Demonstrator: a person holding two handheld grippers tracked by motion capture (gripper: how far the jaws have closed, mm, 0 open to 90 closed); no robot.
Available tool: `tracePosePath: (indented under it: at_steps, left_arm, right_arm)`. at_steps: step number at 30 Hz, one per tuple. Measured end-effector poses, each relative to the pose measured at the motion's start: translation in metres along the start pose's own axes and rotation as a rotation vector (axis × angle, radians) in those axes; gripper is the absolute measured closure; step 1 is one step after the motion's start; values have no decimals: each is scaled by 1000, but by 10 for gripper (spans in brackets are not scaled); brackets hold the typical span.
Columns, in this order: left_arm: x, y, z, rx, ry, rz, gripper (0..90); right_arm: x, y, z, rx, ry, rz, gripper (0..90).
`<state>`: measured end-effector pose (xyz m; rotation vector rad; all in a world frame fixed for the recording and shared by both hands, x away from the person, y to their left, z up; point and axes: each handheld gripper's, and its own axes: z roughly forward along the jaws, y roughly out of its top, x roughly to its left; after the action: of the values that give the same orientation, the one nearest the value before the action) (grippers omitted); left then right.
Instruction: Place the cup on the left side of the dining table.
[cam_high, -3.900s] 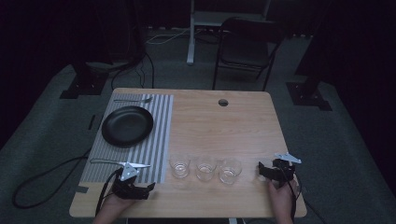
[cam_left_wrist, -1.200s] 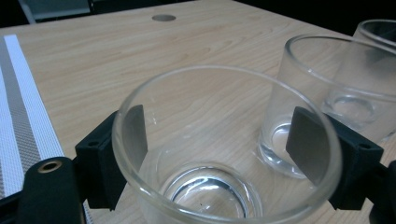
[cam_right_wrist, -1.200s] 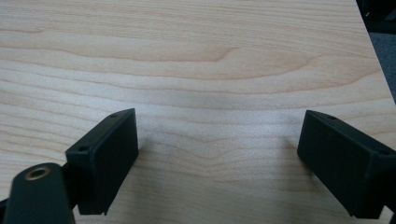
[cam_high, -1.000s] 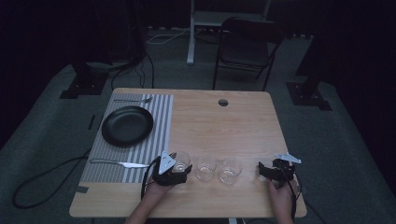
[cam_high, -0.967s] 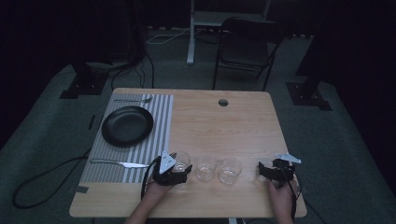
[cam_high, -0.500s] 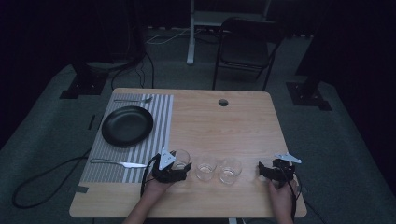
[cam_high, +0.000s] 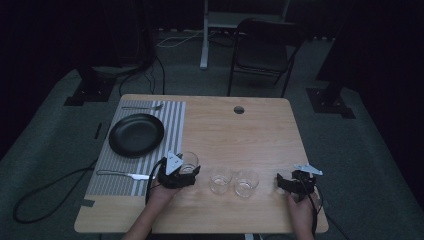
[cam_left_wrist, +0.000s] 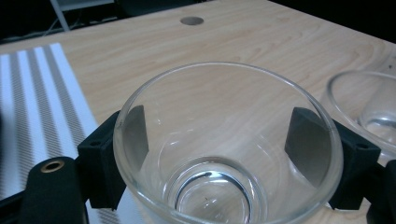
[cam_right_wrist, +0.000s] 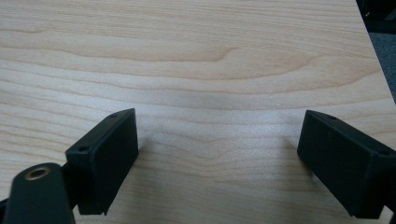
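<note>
Dark flooring surrounds the wooden counter (cam_high: 260, 135). At its near left, the glass (cam_high: 188, 163) sits pinched between the jaws of the left gripper (cam_high: 186, 175), beside the striped placemat (cam_high: 176, 120). The left hand (cam_high: 161, 194) reaches in from the near edge. Two more glasses (cam_high: 220, 179) (cam_high: 246, 183) stand just to the right, between both grippers. A black plate (cam_high: 136, 134), knife (cam_high: 122, 175) and fork (cam_high: 142, 107) lie on the placemat. The right gripper (cam_high: 283, 183) rests near the right edge, jaws spread over bare wood. The left gripper view shows both pads (cam_left_wrist: 306, 144) against the glass wall.
</note>
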<state>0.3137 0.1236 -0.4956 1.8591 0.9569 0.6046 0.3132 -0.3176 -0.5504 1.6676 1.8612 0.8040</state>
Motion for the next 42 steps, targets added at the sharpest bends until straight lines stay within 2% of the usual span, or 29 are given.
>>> tracePosePath:
  at_steps: [7, 9, 15, 18, 21, 22, 23, 28, 34, 39, 42]
  left_arm:
    - [16, 6, -9, -14, 43, -16, 191]
    - [22, 8, -11, -13, 71, -20, 191]
    - [39, 11, -19, -16, 112, -53, 191]
    - [48, 11, -23, -15, 143, -51, 191]
    - [57, 11, -26, -7, 153, -73, 191]
    - [59, 11, -26, -3, 159, -68, 191]
    - [61, 10, -27, -2, 172, -67, 191]
    - [72, 5, -28, 15, 184, -90, 191]
    - [81, -3, -24, 38, 216, -95, 191]
    - [89, -9, -21, 55, 213, -128, 191]
    - [91, -15, -18, 70, 229, -119, 191]
  right_arm:
    - [0, 0, 0, 0, -1, -2, 119]
    - [0, 0, 0, 0, -1, -2, 119]
    - [0, 0, 0, 1, 0, -2, 119]
    - [0, 0, 0, -1, 0, -3, 119]
    - [0, 0, 0, 0, 0, -2, 119]
    - [0, 0, 0, 0, 0, -2, 119]
    - [0, 0, 0, -1, 0, -2, 119]
    - [0, 0, 0, -1, -1, -3, 119]
    - [0, 0, 0, 0, 0, -2, 119]
    - [0, 0, 0, -1, 0, -3, 119]
    - [0, 0, 0, -1, -1, -2, 119]
